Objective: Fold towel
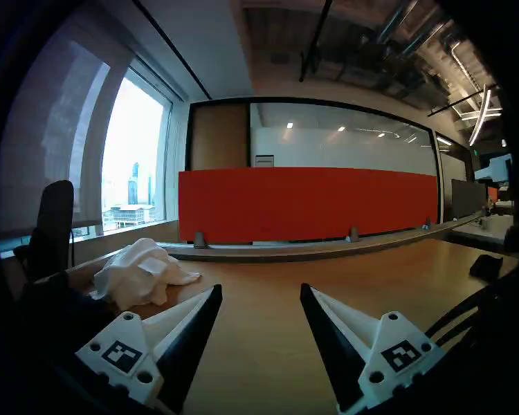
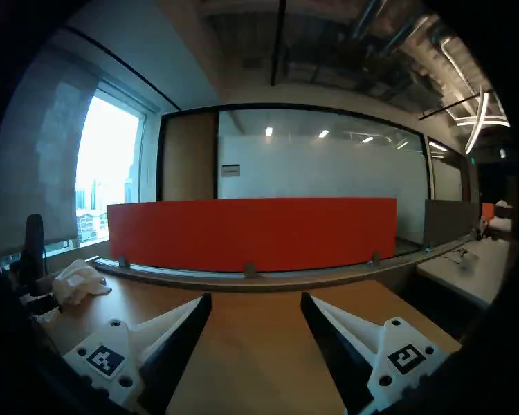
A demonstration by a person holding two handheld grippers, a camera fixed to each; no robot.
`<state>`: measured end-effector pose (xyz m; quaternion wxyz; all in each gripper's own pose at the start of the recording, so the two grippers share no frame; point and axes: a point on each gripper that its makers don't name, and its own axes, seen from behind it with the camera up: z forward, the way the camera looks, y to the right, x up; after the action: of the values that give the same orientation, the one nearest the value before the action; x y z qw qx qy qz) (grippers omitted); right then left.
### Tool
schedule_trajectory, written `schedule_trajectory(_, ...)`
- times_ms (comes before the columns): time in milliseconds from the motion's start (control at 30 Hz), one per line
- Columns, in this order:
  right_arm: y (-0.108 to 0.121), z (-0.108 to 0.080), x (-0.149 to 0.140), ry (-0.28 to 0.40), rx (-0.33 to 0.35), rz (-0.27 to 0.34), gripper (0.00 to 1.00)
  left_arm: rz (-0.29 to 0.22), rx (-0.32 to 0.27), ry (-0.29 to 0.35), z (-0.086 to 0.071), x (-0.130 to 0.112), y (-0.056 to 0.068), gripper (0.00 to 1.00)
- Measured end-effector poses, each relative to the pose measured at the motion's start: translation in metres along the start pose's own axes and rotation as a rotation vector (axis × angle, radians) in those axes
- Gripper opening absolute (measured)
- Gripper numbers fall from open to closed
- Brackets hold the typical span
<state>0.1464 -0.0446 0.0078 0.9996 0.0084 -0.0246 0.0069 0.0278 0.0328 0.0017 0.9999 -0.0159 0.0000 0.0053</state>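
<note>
an office with a wooden desk (image 1: pixel 273 332), a red divider (image 1: pixel 308 204) standing along its far edge, a glass wall behind that, and bare pipes and strip lights on the ceiling. a bright window (image 1: pixel 131 166) lies off to the left of both tools, with city buildings outside.

in the left gripper view, the left gripper (image 1: pixel 260 287) hangs over bare desk with its two fingers spread wide, nothing between them. the towel (image 1: pixel 140 273) is a white crumpled heap on the desk, ahead and to the left of the left finger, near it but not touching. a dark chair back (image 1: pixel 55 228) stands farther left, beyond the towel. a small black thing (image 1: pixel 486 266) lies on the desk far off to the right of the right finger; what it is cannot be told.

in the right gripper view, the right gripper (image 2: pixel 256 296) is also spread wide and holds nothing, with bare desk (image 2: pixel 259 346) under and ahead of it and the divider (image 2: pixel 252 232) straight in front. here the towel (image 2: pixel 76 282) sits well apart, far to the left and ahead of the left finger, next to the chair back (image 2: pixel 32 256). the window (image 2: pixel 100 180) is up to the left, and a second, paler desk (image 2: pixel 467 266) lies off to the right.
</note>
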Motion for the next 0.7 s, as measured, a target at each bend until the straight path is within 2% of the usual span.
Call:
schedule_trajectory(500, 0.010, -0.009, -0.015, -0.003, -0.028, -0.014, 0.99, 0.004, 0.004, 0.019, -0.007, -0.011, -0.019, 0.83)
schedule_trajectory(700, 0.010, -0.012, -0.019, -0.006, -0.027, -0.010, 1.00, 0.006, 0.011, 0.004, -0.006, -0.023, -0.026, 0.83)
